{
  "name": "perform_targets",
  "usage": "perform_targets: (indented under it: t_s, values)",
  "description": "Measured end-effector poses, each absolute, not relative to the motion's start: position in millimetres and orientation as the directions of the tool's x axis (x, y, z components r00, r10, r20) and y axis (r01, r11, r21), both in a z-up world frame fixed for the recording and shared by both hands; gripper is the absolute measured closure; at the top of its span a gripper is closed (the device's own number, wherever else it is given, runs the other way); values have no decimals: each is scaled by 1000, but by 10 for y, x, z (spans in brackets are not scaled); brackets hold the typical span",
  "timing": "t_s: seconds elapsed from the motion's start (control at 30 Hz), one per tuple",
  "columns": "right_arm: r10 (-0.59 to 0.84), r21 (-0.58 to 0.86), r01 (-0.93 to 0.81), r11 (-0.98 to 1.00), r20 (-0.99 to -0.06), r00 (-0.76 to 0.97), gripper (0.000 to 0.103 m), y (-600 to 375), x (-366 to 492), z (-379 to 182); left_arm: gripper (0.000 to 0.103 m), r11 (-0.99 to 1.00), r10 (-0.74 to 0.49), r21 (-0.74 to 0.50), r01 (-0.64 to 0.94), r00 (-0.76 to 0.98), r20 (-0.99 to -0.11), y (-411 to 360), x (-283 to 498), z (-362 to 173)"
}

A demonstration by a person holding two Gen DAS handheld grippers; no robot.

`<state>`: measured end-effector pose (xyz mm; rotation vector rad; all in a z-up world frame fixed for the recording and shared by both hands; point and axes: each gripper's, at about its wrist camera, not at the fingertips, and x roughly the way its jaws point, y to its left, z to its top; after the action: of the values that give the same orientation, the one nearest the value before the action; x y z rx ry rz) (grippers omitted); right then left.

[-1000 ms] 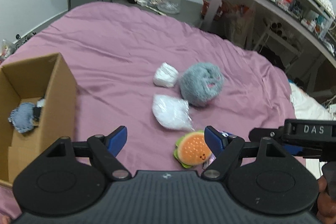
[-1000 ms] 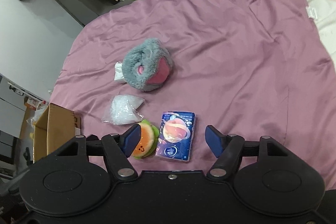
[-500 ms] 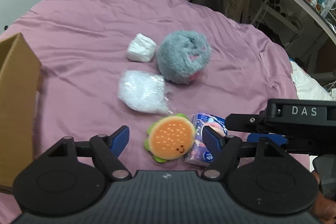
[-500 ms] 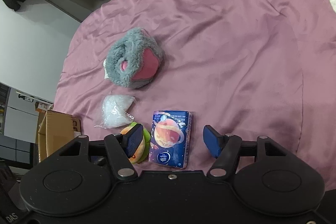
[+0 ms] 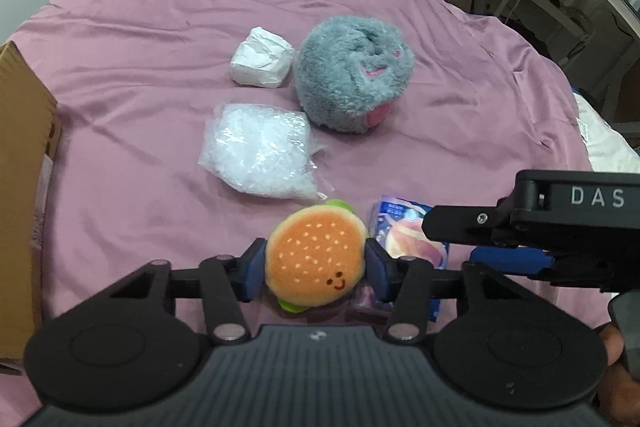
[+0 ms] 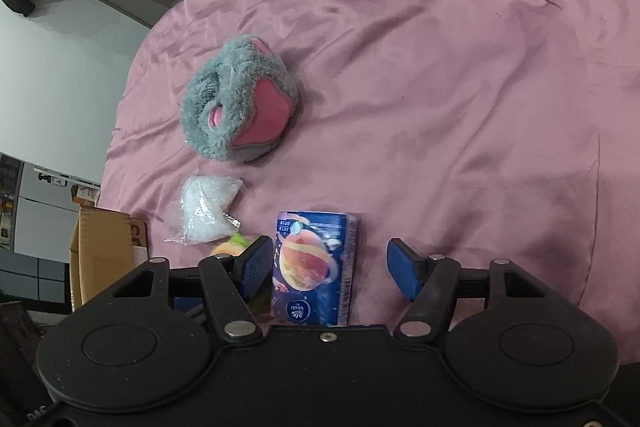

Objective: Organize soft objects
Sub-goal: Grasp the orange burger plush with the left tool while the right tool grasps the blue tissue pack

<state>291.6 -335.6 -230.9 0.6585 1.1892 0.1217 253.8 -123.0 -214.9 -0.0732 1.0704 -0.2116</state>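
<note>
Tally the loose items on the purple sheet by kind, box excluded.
Plush toys: 2, the burger plush and the grey fluffy plush
Clear plastic bags: 1, the bubble-wrap bag
White paper bundles: 1, the white wad
Tissue packs: 1, the blue tissue pack
Total: 5

Even soft light, fisheye-warped edges

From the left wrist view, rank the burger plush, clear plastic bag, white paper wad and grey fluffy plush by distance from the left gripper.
1. Orange burger plush, between the left gripper pads.
2. Clear crinkly plastic bag, ahead, slightly left.
3. Grey fluffy plush, ahead right, and white paper wad, ahead left: too close to call.
</note>
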Motion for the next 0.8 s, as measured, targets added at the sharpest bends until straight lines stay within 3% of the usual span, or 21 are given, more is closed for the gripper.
perform_targets:
  t_s: [0.7, 0.8]
  values:
    - [303, 382, 185, 905, -887, 348, 40, -2788, 2989, -2297, 56, 980, -198, -167, 106, 506, -840, -728, 2615, -2008]
    - [264, 336, 181, 924, -905, 335, 47, -2704, 2989, -2319, 56, 982, -186, -147, 117, 508, -841, -747, 2628, -1954]
